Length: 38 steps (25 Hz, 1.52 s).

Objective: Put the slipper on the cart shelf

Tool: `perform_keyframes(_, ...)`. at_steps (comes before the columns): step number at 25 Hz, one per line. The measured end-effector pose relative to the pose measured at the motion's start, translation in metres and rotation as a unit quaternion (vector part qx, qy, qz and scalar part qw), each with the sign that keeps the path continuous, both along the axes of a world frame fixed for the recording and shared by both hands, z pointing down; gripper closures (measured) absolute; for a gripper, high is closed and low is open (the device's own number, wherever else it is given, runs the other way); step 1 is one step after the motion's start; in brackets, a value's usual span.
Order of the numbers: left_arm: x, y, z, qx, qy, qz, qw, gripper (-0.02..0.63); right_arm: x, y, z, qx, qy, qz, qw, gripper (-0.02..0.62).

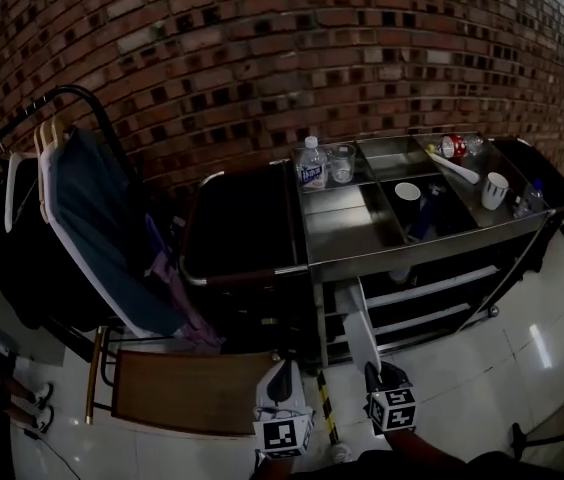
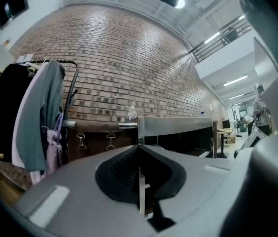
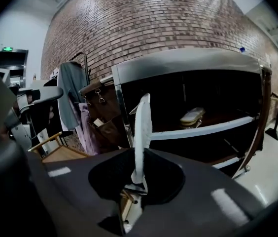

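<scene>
Brick wall [image 1: 262, 48] backs a steel cart [image 1: 412, 243] and a clothes rack [image 1: 82, 218], all dim in the head view, where both grippers are cut off at the bottom edge. There the slipper [image 1: 359, 333] is only a pale strip rising from the right gripper [image 1: 374, 373] toward the cart's shadowed lower shelves. The right gripper view shows more: the fingers [image 3: 163, 174] stand narrow, pinching the white slipper edge-on, so its shape is hard to read. It is in the air before the cart, and a second slipper [image 3: 192, 116], hidden from the head view, lies on a shelf [image 3: 203, 131]. In the left gripper view the left gripper [image 2: 139, 149] has its fingers [image 2: 114, 172] pressed together on nothing.
</scene>
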<state>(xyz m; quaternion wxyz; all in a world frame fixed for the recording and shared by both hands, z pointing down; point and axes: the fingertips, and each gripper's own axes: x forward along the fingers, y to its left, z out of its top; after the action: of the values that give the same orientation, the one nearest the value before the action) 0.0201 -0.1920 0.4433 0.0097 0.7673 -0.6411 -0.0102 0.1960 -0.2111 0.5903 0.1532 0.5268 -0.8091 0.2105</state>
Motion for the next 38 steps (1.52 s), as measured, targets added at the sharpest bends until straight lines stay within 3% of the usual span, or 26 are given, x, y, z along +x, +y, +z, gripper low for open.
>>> perform_keyframes(9, -0.011, -0.015, 0.021, -0.034, -0.018, -0.023, 0.9990, 0.589, -0.008, -0.065, -0.001, 0.003, -0.036, 0.012, 0.999, 0.551)
perform_keyframes(19, -0.024, -0.022, 0.021, -0.038, -0.013, -0.042, 0.9983, 0.589, -0.021, -0.136, -0.010, 0.016, -0.054, 0.029, 0.998, 0.549)
perform_keyframes(32, -0.039, -0.015, 0.025, -0.045, -0.018, -0.063, 0.9969, 0.589, -0.033, -0.197, 0.027, -0.038, -0.084, 0.055, 0.994, 0.551)
perform_keyframes(38, -0.051, -0.007, 0.027, -0.055, -0.024, -0.076, 0.9953, 0.589, -0.034, -0.210, 0.050, -0.029, -0.045, 0.063, 0.997, 0.537)
